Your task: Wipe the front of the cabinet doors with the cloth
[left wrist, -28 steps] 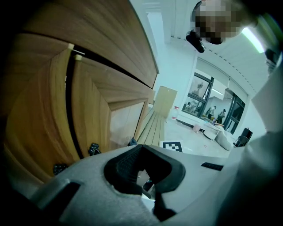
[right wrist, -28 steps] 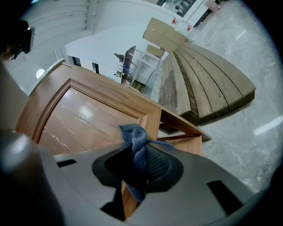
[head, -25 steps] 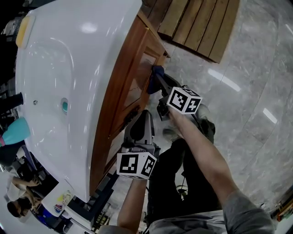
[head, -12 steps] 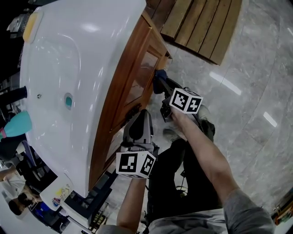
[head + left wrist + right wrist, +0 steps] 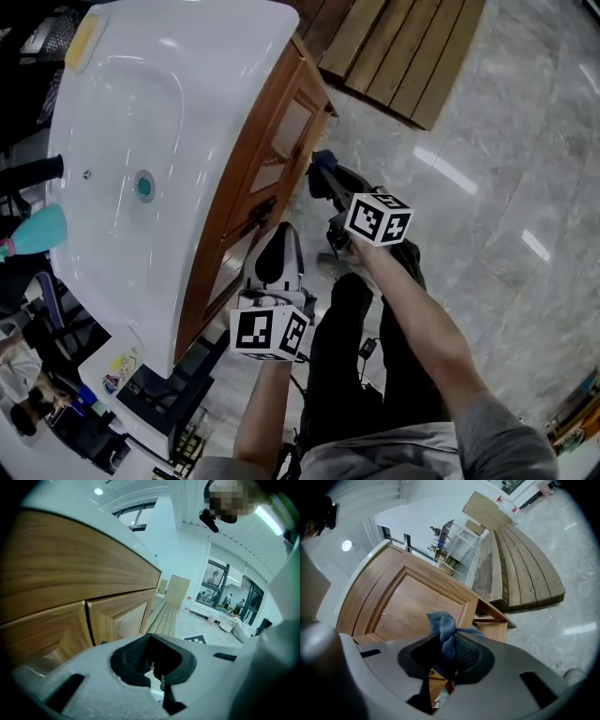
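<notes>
Right gripper [image 5: 449, 656] is clamped on the blue cloth [image 5: 443, 626], and a bunched tuft pokes up past its jaws. The cloth sits right in front of the wooden cabinet door [image 5: 412, 609], touching or just off it, can't tell. Left gripper [image 5: 152, 665] faces the cabinet front [image 5: 70, 583], jaws nearly together, nothing between them. White washbasin [image 5: 187, 84] on top.

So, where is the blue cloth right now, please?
In the right gripper view, the blue cloth is pinched in the right gripper, by the right edge of the wooden cabinet door.
</notes>
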A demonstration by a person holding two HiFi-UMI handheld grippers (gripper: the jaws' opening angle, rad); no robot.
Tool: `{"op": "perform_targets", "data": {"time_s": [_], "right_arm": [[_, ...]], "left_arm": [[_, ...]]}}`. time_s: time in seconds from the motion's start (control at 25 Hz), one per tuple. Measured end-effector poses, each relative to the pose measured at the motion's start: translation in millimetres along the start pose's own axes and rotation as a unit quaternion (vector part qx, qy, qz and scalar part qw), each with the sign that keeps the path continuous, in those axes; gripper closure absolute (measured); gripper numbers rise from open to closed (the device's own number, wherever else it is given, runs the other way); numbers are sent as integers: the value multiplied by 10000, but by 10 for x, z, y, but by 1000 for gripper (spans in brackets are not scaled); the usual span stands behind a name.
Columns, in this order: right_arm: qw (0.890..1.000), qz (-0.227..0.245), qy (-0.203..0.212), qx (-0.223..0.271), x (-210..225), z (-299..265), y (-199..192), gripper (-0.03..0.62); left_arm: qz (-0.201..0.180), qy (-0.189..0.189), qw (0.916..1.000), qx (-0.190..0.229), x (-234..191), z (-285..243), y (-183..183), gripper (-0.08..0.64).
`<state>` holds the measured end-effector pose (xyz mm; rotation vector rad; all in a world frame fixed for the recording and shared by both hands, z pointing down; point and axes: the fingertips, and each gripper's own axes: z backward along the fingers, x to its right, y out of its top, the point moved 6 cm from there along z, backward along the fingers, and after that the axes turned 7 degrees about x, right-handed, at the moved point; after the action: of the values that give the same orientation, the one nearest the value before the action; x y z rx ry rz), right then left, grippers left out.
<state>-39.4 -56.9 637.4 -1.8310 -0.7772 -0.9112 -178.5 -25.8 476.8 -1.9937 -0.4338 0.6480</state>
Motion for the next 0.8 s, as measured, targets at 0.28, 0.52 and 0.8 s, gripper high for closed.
{"op": "perform_targets", "data": {"time_s": [0.28,0.52,0.8], "right_arm": [[9990,363,249,32,-313,220,222,511],[9929,1040,570,8,-646,461,393,512],[9808,1736,893,19,-906,734,456,511]], "left_arm": [[70,76,9999,117,40,93,147,552],[141,233,9993,254,45,195,276,552],[356,449,9978,321,61,362,322,552]]}}
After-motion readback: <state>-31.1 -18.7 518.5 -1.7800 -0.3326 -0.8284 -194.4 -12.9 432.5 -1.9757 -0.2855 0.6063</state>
